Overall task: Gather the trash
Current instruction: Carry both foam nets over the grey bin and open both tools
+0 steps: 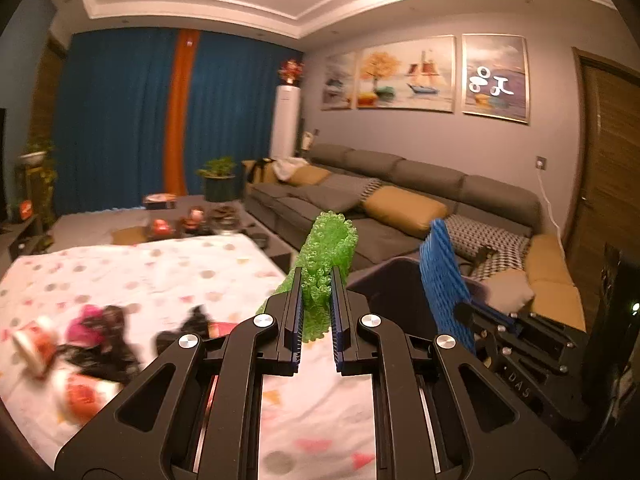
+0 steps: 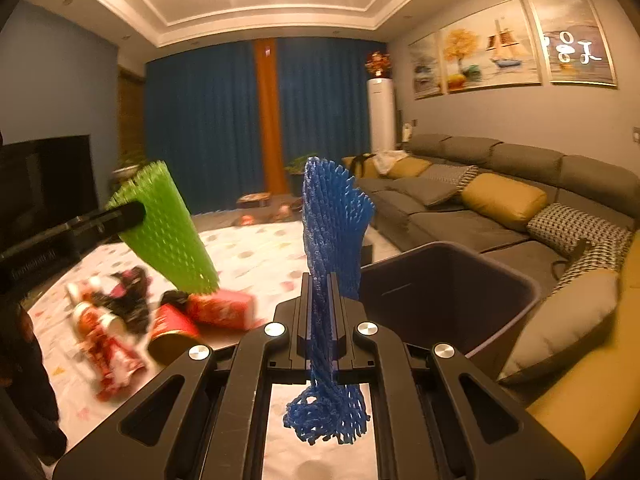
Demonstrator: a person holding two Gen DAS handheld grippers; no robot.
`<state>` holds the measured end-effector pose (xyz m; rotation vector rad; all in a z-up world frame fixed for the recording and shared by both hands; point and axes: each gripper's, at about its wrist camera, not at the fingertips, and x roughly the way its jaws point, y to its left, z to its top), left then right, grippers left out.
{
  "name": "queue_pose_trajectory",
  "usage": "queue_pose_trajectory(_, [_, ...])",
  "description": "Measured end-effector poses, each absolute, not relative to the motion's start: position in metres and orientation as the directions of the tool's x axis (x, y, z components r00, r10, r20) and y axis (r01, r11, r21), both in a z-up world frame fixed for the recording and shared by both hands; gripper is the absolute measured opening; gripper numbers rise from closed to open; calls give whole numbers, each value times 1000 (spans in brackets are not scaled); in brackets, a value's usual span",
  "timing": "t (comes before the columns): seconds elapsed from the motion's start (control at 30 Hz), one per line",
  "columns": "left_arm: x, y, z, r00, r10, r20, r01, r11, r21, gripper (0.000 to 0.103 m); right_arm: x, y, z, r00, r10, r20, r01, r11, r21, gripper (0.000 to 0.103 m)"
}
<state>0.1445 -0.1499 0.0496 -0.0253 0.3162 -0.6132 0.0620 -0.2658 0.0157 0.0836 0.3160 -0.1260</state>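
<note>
My left gripper (image 1: 316, 280) is shut on a green foam net sleeve (image 1: 328, 248) that sticks up between its pads. The same green net (image 2: 168, 232) shows at the left of the right wrist view, held above the table. My right gripper (image 2: 320, 284) is shut on a blue foam net sleeve (image 2: 332, 216), whose crumpled tail hangs below the jaws. That blue net (image 1: 442, 276) also shows at the right of the left wrist view. A dark open bin (image 2: 460, 280) stands just right of both grippers. Red wrappers and cups (image 2: 192, 312) lie on the dotted tablecloth (image 1: 160, 272).
A grey sofa (image 2: 480, 208) with yellow and patterned cushions runs along the right wall behind the bin. A low table with small items (image 1: 192, 220) and potted plants stand before the blue curtains. A dark television (image 2: 48, 184) is at the left.
</note>
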Motion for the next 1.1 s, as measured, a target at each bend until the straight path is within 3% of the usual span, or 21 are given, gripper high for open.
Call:
queue_pose_trajectory(0.43, [182,-261,36,636,-722,-273,712,685,-154,11,77,-337,14,934,-207,-292,241,966,88,7])
queue_pose_trajectory(1.1, [235,-307,-6,587,-724,-362,718,672,-180,11,108,-352,-10,913,-217,-346,270,956,114,8])
